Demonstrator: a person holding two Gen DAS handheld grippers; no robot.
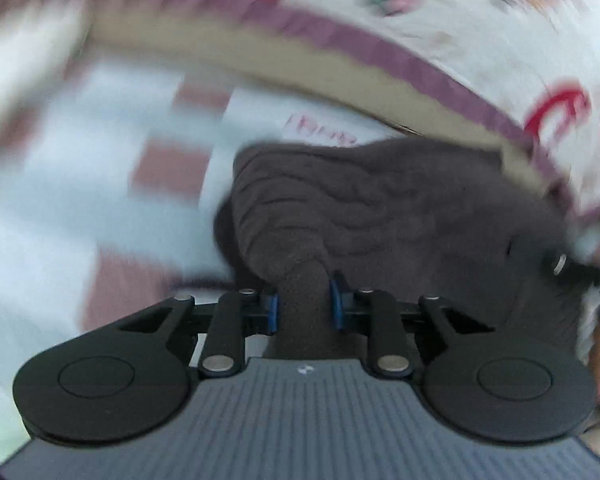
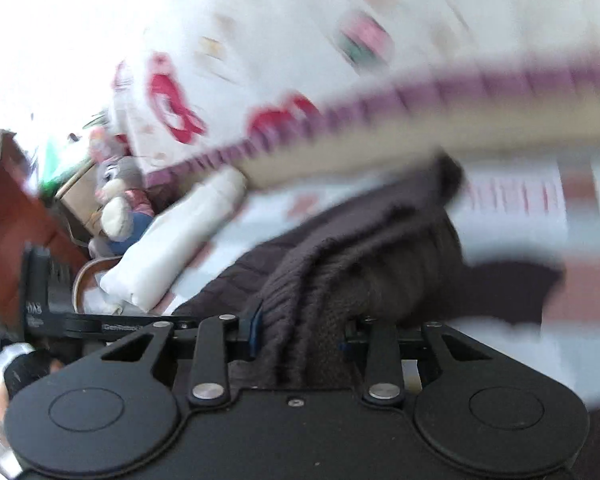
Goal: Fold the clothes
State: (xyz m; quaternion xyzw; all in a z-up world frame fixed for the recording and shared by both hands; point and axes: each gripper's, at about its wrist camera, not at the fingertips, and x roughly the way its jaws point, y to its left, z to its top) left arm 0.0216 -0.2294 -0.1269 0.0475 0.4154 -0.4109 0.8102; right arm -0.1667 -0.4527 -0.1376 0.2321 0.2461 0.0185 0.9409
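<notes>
A dark brown knitted garment (image 1: 380, 208) fills the middle of the left wrist view. My left gripper (image 1: 305, 304) is shut on a pinched fold of it, the blue pads pressing the cloth from both sides. In the right wrist view the same brown garment (image 2: 380, 248) bunches in ribbed folds, and my right gripper (image 2: 300, 334) is shut on a thick wad of it. The garment hangs lifted over a white bed sheet (image 1: 60, 200) with pale red squares. Everything behind is blurred by motion.
A white quilt (image 2: 300, 40) with red prints and a purple-and-tan border (image 1: 380, 64) lies beyond the garment. At the left of the right wrist view sit a stuffed toy (image 2: 120, 200), a white pillow (image 2: 172, 248), brown furniture (image 2: 4, 200) and the other gripper (image 2: 48, 300).
</notes>
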